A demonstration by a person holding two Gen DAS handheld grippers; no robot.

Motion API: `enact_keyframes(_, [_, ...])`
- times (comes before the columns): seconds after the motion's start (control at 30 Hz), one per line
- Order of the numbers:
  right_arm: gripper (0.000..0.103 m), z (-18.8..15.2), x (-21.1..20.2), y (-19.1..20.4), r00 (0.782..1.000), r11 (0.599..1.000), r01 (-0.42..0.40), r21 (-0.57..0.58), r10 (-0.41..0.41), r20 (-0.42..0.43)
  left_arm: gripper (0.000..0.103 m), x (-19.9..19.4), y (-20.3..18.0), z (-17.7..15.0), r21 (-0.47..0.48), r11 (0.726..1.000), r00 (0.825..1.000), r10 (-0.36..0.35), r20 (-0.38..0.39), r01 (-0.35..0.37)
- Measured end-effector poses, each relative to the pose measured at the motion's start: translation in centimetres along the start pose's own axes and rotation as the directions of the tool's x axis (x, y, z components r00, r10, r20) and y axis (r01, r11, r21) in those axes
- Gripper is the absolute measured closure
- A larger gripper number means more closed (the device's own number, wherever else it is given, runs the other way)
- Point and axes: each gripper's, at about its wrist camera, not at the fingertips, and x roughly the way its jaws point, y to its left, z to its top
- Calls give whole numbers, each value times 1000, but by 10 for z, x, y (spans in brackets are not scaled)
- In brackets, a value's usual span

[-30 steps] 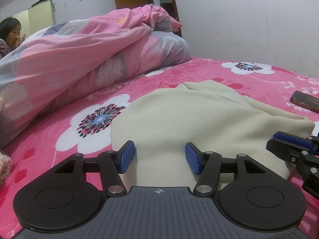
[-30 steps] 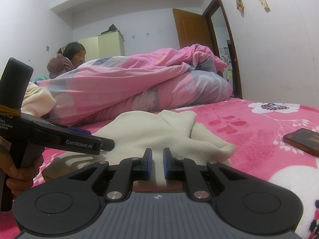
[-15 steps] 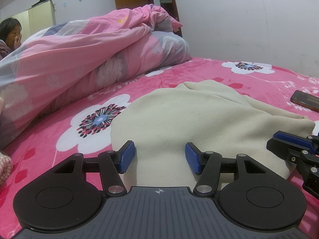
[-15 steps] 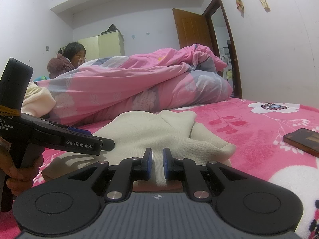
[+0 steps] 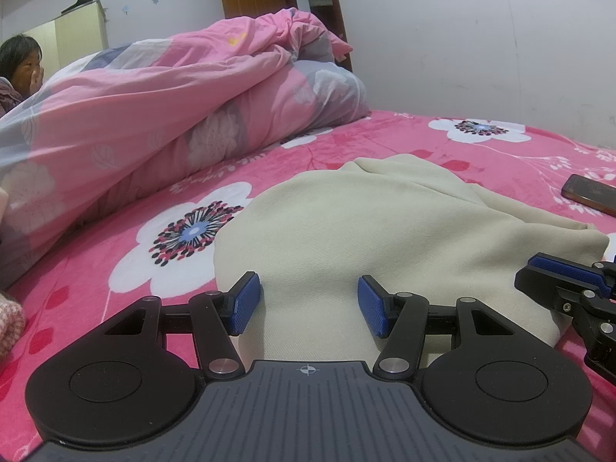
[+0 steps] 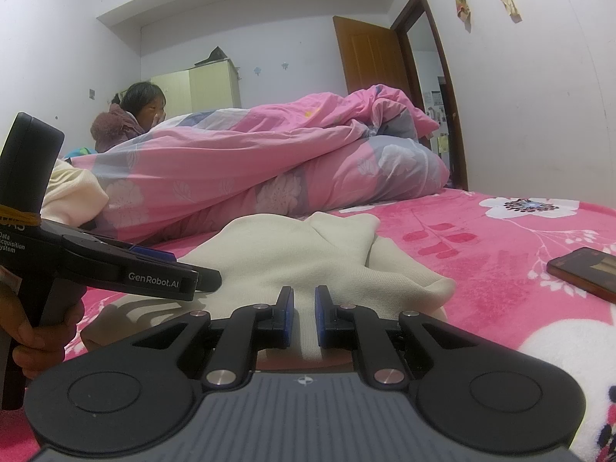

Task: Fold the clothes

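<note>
A cream garment (image 5: 385, 231) lies bunched on the pink flowered bedspread (image 5: 115, 261), near the front edge of the bed, with a loose fold humped up at its far side. Both tools sit low at its near edge.

The left gripper (image 5: 310, 306) points slightly down onto the cloth, its blue pads (image 5: 244, 304) standing well apart – the jaws are wide, and the fabric lies flat between and under them, not pinched. A hand (image 6: 34, 338) grips its handle, seen from the right wrist view.

The right gripper (image 6: 304, 317) is almost closed, only a narrow slot left between the pads. A strip of cream cloth shows in that slot, but I cannot tell whether the pads actually press on it.

A rolled pink quilt (image 5: 173, 123) fills the back of the bed. A phone (image 6: 585, 271) lies on the bedspread to the right, well apart from the garment. A person (image 6: 131, 119) sits behind the quilt.
</note>
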Motion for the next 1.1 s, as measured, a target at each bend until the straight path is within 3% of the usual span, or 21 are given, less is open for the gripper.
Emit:
enact_keyframes(0.67, [92,-1,2,-1,1000,1000,-1,5,1,-1,46,0,-1,3,-2,1000,1000,4,-10,-5])
enact_keyframes(0.97, [92,-2,1,-2,1000,1000,-3,14,3,-5,47,-12,25,24,-106,994,1000,-8,-9,7])
enact_keyframes(1.1, [93,0,4,-4,1000,1000,-6,19,7,-22,47,1,21,40,-114,992,998,-55,-26,52])
